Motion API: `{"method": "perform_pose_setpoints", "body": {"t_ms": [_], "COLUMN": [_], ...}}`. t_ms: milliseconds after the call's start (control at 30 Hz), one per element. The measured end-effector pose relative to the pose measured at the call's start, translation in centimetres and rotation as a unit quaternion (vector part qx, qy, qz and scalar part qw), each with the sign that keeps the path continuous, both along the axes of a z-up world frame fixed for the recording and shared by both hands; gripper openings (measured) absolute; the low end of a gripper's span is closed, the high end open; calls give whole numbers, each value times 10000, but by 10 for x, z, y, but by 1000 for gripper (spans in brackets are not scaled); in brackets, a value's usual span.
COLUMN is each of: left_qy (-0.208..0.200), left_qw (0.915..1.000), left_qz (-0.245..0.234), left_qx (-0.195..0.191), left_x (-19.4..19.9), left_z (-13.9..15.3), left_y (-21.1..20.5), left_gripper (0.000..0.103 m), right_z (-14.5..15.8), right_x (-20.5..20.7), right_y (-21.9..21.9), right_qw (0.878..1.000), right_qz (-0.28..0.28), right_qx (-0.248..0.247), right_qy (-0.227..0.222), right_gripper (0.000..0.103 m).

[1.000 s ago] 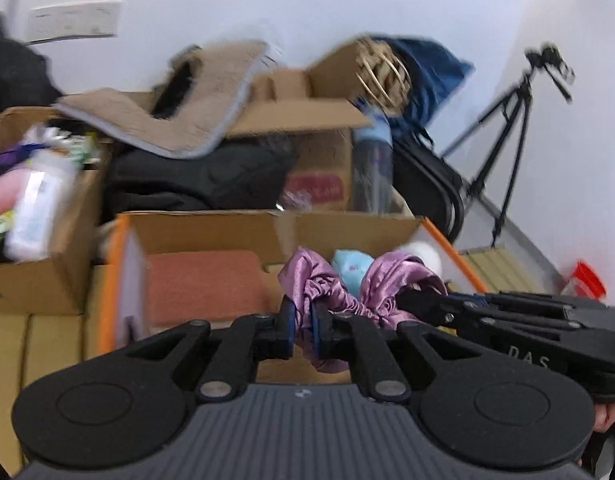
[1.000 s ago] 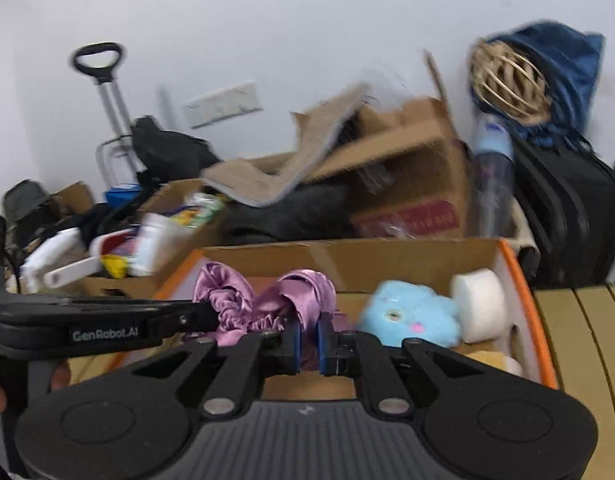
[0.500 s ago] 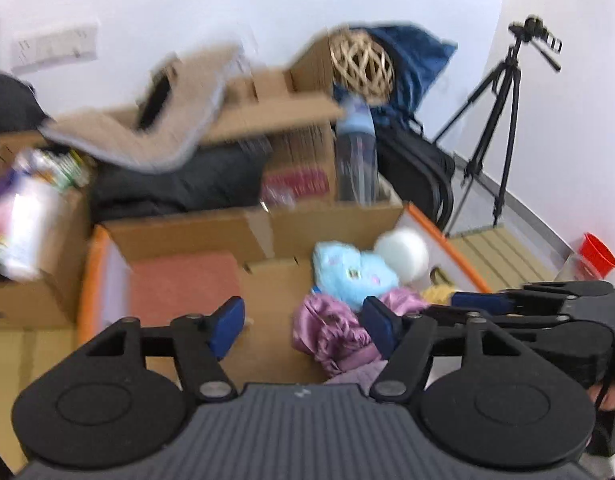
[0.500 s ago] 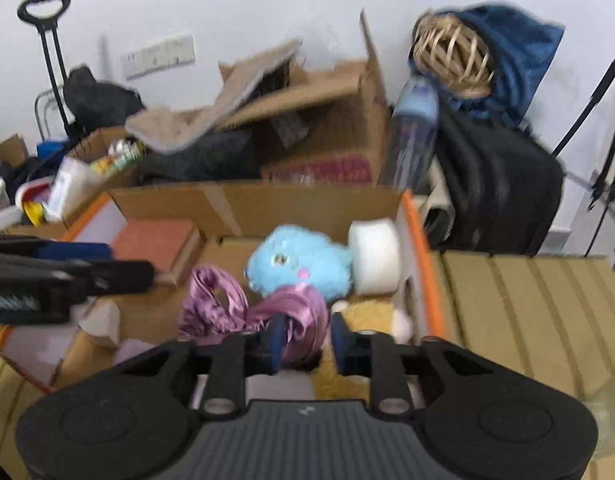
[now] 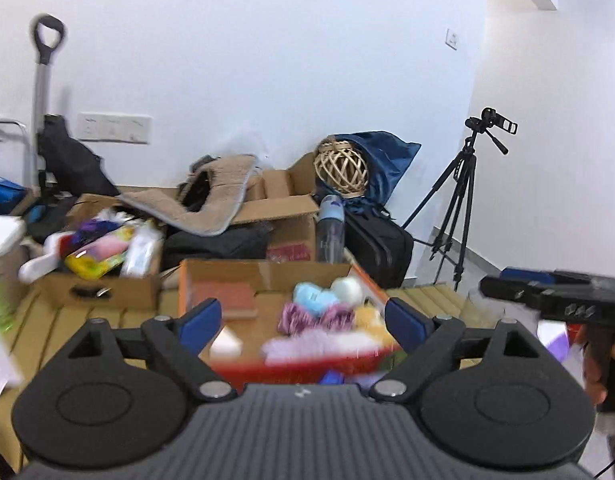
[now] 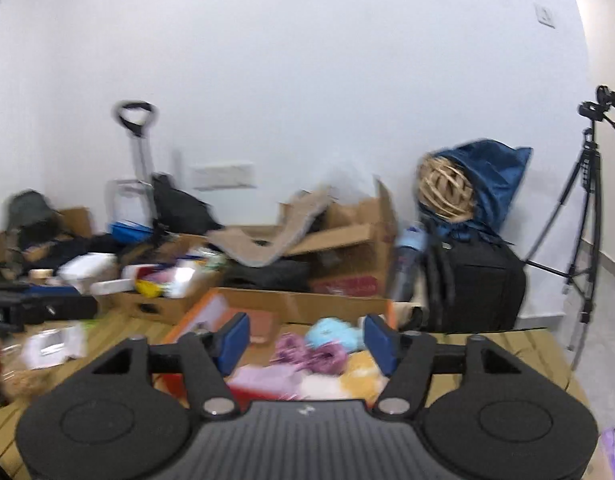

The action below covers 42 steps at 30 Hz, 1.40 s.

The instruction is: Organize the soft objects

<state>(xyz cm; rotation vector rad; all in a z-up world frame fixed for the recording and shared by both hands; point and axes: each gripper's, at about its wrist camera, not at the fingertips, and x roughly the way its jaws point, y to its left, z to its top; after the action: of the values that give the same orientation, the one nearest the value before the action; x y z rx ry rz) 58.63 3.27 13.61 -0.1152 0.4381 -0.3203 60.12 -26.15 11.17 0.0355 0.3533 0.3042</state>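
Both claws, left claw (image 5: 301,320) and right claw (image 6: 307,340), have just been opening and stand wide, empty; purple scrunchie (image 5: 317,317) lies in the cardboard box (image 5: 267,270).

Ahead of the left gripper (image 5: 301,320) sits an open cardboard box (image 5: 267,270) holding a satin scrunchie (image 5: 317,316), with a plush toy (image 5: 313,298) just behind it. Farther back stands a water bottle (image 5: 331,228); a tripod (image 5: 463,196) stands off to the right.
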Motion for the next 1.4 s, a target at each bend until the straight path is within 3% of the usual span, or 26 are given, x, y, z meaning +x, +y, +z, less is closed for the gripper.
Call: {"method": "perform_pose_setpoints", "body": {"t_ms": [67,133,267,367,500,567,667,867,1067,1233,1333,1400], "left_qy": [-173,-406,-940,-1112,-987,-926,-1097,-950,-780,-678,-626,-513], "left_qw": [9993,9969,9884,9827,9855,9855,9829,9854,9882,9926,9948,9958], "left_qz": [248,577,930,1105,1047,945,905,911,883,699,577,403], "left_qx": [214,355,742,984,898,1065,1170,1083,981,724,555,641], "left_x": [-46,-99,-191,-238,-268,-269,-268,-258,-242,-197,-150,-111], "left_z": [-15,-33,-72,-101,-133,-141,-145,-157,-165,-157,-147,-142], "left_y": [1,2,-3,-6,-8,-12,-17,-17,-18,-25,-31,-39], "left_gripper": [91,100,103,103,103,103,103,103,103,103,103,96], "right_z": [-15,-32,-80,-118,-166,-190,-217,-218,-212,-197,-187,-182], "right_x": [-36,-69,-146,-197,-248,-260,-264,-263,-255,-224,-190,-164], "right_y": [-2,0,7,10,9,6,7,-6,-4,-6,0,5], "right_qw": [10000,9999,9993,9990,9984,9982,9978,9969,9971,9964,9968,9969], "right_qz": [92,88,115,19,-349,-469,-539,-669,-673,-576,-434,-439], "right_qx": [28,-70,-260,-266,-132,62,-157,228,260,566,625,605], "right_qy": [0,14,-228,-359,-432,-382,-359,-335,-244,-263,-243,-231], "right_gripper": [75,76,81,81,81,81,81,81,81,80,73,72]}}
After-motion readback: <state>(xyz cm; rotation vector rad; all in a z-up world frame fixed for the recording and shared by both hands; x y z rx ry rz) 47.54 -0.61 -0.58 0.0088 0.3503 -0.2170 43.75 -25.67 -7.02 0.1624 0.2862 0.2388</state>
